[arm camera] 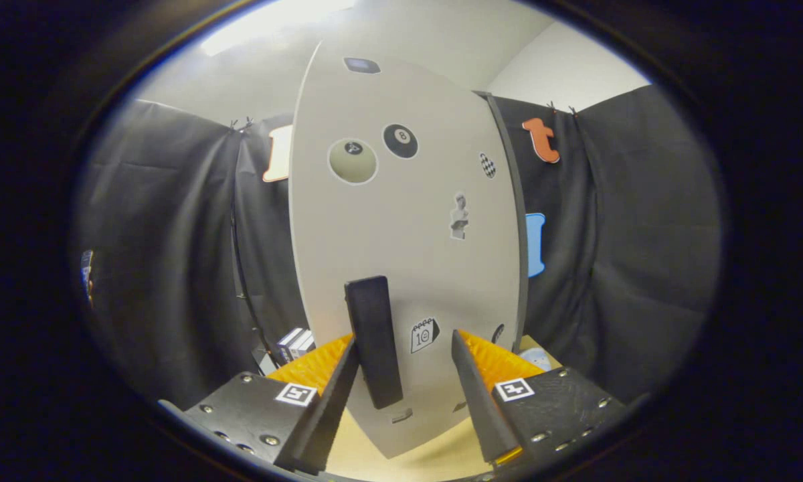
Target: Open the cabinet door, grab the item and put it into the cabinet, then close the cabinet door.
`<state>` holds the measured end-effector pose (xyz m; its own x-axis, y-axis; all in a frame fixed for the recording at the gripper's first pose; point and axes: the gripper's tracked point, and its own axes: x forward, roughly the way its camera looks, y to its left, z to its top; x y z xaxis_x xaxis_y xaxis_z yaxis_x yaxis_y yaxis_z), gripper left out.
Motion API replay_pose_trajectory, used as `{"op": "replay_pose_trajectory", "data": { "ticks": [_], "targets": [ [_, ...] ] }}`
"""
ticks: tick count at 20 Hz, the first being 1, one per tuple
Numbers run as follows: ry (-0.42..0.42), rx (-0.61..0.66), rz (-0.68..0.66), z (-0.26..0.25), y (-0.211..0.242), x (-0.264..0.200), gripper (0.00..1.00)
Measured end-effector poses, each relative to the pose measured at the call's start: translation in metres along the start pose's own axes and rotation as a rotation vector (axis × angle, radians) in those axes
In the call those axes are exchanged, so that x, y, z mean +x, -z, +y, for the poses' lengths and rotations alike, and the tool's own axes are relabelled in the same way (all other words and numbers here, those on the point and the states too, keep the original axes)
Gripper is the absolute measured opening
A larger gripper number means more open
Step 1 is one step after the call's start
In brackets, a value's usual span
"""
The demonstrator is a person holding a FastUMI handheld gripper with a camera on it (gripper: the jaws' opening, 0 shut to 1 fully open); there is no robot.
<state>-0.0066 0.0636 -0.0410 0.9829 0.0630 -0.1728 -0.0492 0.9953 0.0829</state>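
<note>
Cabinet door [401, 221]: pale, flat, stiff panel with stickers, standing just ahead of the claw [405, 368]. Dark bar handle [373, 341] sits low, between the spread fingers, nearer the left one. Claw wide open, gripping nothing. Handle looks rigid; best pinched across its sides. Tabletop [401, 458] below.
</note>
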Motion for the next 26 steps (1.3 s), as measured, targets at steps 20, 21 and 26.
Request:
{"op": "replay_pose_trajectory", "data": {
  "ticks": [20,21,26],
  "targets": [
    [-0.204,-0.044,0.039,0.064,0.015,0.112,0.83],
    [-0.209,-0.040,0.040,0.065,0.015,0.116,0.84],
    [-0.198,-0.044,0.028,0.069,0.015,0.131,0.84]
  ]
}}
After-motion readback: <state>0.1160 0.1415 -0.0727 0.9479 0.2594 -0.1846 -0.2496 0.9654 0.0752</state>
